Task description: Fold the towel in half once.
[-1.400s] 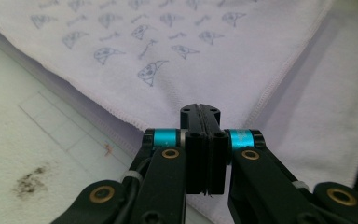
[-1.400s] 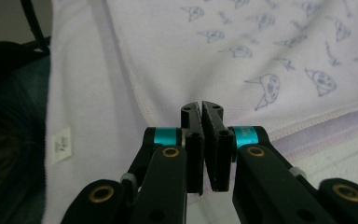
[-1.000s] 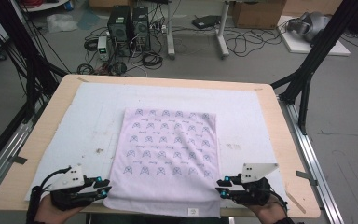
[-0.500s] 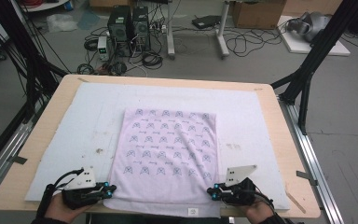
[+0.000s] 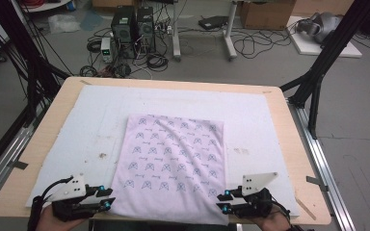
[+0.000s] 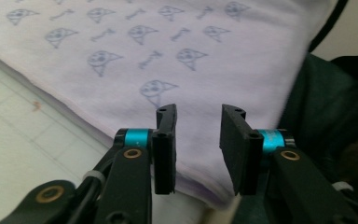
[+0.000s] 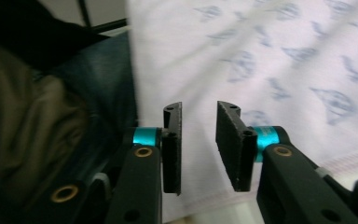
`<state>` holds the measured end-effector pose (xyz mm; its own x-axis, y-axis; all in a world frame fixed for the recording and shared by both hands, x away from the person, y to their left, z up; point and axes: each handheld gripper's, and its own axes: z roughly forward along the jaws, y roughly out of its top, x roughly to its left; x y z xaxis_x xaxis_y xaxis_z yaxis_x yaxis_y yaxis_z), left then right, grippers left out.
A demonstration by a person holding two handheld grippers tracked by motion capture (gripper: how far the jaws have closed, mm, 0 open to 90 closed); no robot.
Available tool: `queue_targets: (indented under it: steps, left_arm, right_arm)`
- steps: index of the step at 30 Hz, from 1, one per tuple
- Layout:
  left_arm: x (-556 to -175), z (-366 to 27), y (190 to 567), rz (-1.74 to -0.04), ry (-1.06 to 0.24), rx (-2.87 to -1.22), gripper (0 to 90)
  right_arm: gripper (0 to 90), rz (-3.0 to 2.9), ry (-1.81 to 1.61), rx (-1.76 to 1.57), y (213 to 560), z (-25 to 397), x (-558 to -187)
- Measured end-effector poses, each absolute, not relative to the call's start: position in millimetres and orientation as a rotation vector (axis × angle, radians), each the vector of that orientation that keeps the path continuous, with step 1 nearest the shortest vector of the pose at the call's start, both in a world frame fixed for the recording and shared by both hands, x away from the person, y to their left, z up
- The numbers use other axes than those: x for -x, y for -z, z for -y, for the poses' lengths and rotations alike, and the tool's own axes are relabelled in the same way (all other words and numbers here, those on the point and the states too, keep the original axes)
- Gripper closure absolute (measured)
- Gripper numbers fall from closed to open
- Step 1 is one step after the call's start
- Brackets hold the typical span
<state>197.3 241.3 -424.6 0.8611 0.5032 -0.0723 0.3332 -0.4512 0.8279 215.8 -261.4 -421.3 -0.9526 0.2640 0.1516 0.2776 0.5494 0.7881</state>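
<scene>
A pale lilac cloth (image 5: 171, 163) with a blue print lies flat in the middle of the table, its near edge at the table's front. My left gripper (image 5: 108, 201) sits open at the cloth's near left corner, jaws pointing right toward it. In the left gripper view the cloth (image 6: 168, 60) lies under and beyond the open left gripper (image 6: 198, 114), nothing held. My right gripper (image 5: 223, 201) is open at the near right corner, jaws pointing left. In the right gripper view the cloth (image 7: 270, 70) spreads past the open right gripper (image 7: 199, 109).
A white mat (image 5: 91, 125) covers the wooden table (image 5: 289, 125) under the cloth. The table's front edge runs just below both grippers. Black frame posts (image 5: 318, 72) stand at the sides, with computers and cables (image 5: 135, 29) on the floor behind.
Both grippers have moved inward along the front edge toward the cloth's near corners and dropped lower. The cloth has not moved.
</scene>
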Motion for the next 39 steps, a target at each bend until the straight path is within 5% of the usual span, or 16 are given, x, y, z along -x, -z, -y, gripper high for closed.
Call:
queue_targets:
  steps: [22, 39]
  left_arm:
    - [-258.0, -228.7, 423.3, -0.767, -0.421, -1.954, 51.6]
    - [-280.3, -215.0, 418.8, -0.763, -0.433, -1.920, 37.1]
  right_arm:
    - [41.2, 2.796, 1.512, 0.772, 425.2, 264.1, -278.9]
    - [31.9, 2.811, 1.558, 0.847, 419.2, 261.4, -304.3]
